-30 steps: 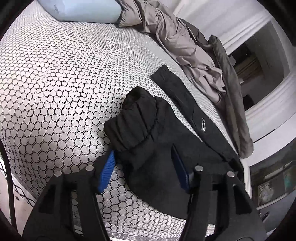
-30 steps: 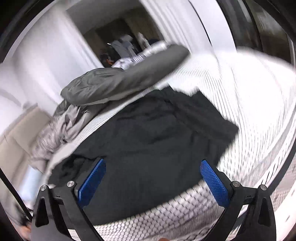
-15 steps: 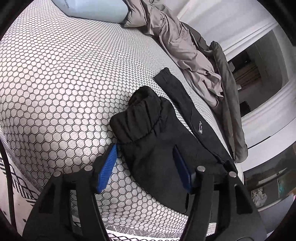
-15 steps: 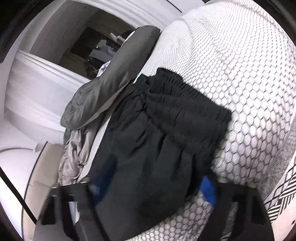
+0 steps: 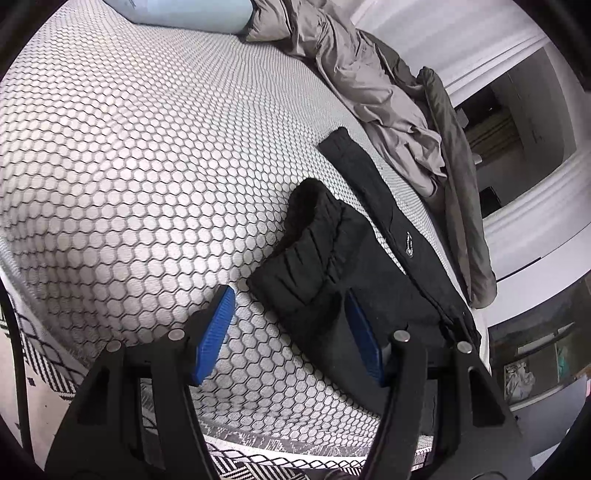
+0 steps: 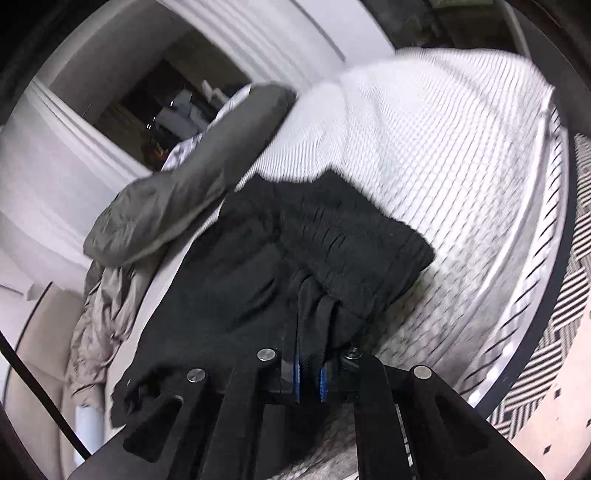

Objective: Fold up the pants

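The black fabric pants (image 5: pixel 332 273) lay bunched near the edge of a white mattress with a black hexagon pattern (image 5: pixel 129 166), one leg stretched toward the grey-brown crumpled bedding (image 5: pixel 369 81). The right gripper (image 6: pixel 309 373) had its blue pads pressed nearly together on a pinched fold of the pants. The left gripper (image 5: pixel 288 332) stood about half open, its right pad over the fabric and its left over bare mattress, gripping nothing. A pale blue pillow (image 5: pixel 192 11) lay well apart.
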A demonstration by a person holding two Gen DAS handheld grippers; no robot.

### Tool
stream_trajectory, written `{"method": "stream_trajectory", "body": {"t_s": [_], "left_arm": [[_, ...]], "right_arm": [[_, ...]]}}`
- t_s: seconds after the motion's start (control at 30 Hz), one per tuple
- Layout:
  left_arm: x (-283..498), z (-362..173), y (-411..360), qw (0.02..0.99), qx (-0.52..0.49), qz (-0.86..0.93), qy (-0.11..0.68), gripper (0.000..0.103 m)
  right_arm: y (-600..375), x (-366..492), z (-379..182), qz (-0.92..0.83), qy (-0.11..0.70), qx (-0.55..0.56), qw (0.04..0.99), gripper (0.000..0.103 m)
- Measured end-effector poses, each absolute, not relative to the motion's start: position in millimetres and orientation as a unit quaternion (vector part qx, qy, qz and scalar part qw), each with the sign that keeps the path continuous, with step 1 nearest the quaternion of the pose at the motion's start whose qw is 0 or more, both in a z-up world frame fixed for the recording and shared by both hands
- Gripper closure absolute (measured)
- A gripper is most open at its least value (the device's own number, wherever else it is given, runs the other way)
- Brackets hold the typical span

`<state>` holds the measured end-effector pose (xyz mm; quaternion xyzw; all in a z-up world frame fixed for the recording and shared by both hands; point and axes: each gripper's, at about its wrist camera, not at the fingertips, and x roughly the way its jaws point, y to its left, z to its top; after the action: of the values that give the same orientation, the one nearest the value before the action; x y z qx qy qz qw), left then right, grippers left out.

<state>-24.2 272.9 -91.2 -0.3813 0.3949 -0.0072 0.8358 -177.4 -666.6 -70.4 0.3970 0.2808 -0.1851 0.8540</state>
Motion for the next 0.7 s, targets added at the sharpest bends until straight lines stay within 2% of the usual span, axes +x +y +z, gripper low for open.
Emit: {"method": "stream_trajectory", "body": {"t_s": [0.13, 0.17, 0.2, 0.27, 0.33, 0.47, 0.57, 0.63, 0.7], "left_arm": [[-10, -97, 266, 0.829, -0.394, -0.014, 0.396, 0.042], [-7, -98, 265, 0.827, -0.398, -0.011, 0.397, 0.054], [-3, -98, 265, 0.826, -0.397, -0.012, 0.399, 0.074], [1, -92, 266, 0.833, -0.382, -0.014, 0.400, 0.083], [-4, -80, 274, 0.847, -0.375, -0.008, 0.375, 0.087], [-12, -69, 301, 0.854, -0.386, 0.031, 0.348, 0.086], [-3, -81, 300, 0.838, -0.394, 0.043, 0.375, 0.080], [-1, -85, 294, 0.832, -0.397, 0.035, 0.386, 0.072], [-1, -87, 290, 0.824, -0.408, 0.025, 0.392, 0.055]], "right_arm": [[-670, -179, -76, -0.180, 0.279, 0.406, 0.852, 0.087], [-671, -178, -78, -0.179, 0.280, 0.409, 0.850, 0.083], [-673, -179, -81, -0.180, 0.284, 0.412, 0.847, 0.080], [-665, -185, -86, -0.178, 0.290, 0.413, 0.845, 0.080], [-662, -181, -91, -0.172, 0.297, 0.421, 0.840, 0.080], [-647, -175, -95, -0.131, 0.312, 0.422, 0.841, 0.079], [-642, -177, -98, -0.126, 0.317, 0.415, 0.844, 0.075], [-643, -181, -99, -0.123, 0.311, 0.425, 0.841, 0.074], [-644, -186, -101, -0.125, 0.307, 0.434, 0.838, 0.072]]}}
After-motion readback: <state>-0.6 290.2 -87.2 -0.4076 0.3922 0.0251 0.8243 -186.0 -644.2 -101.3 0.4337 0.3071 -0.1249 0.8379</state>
